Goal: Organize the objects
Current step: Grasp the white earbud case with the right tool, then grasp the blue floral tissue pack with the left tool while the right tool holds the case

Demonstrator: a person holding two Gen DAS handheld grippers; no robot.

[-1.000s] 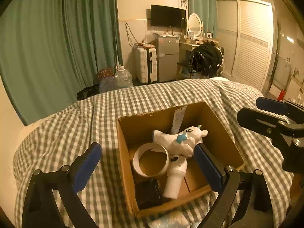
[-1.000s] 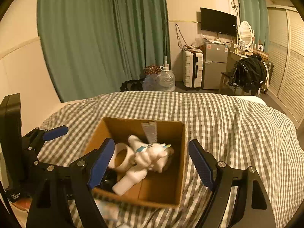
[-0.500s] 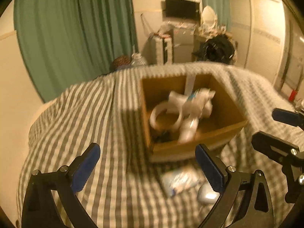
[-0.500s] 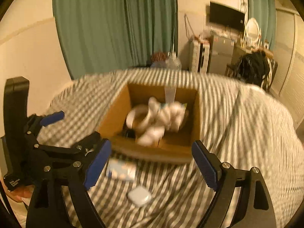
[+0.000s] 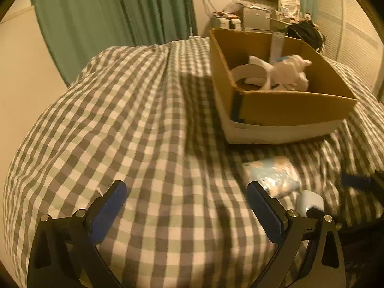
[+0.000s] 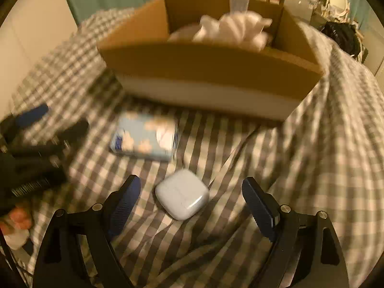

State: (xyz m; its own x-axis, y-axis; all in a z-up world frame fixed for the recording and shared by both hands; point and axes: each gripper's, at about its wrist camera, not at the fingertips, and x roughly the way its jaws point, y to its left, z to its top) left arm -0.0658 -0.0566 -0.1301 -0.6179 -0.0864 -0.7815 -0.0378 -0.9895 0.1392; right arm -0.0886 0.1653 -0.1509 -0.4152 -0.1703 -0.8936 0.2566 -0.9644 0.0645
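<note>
A small white earbud case [image 6: 182, 194] lies on the checked bedspread [image 6: 312, 158], between the two spread fingers of the right tongs [image 6: 189, 204], which touch nothing; the case sits nearer the left finger, apart from both. Just beyond it rests a flat blue packet with a cloud pattern [image 6: 145, 141], probably tissues, though blur makes the print hard to read. Behind the packet stands an open cardboard box [image 6: 211, 64] with a white band along its base, holding a white plush toy [image 6: 235, 28]. In the left wrist view the same box [image 5: 295, 110] shows a roll of white tape [image 5: 249, 76] beside the plush toy [image 5: 291, 72], with a paper strip standing upright against the far wall. The left tongs [image 5: 189, 204] hang spread wide over bare bedspread [image 5: 144, 120], well left of the packet [image 5: 272, 175] and the case [image 5: 309, 202], holding nothing. Green curtains [image 5: 115, 16] hang behind the bed.
</note>
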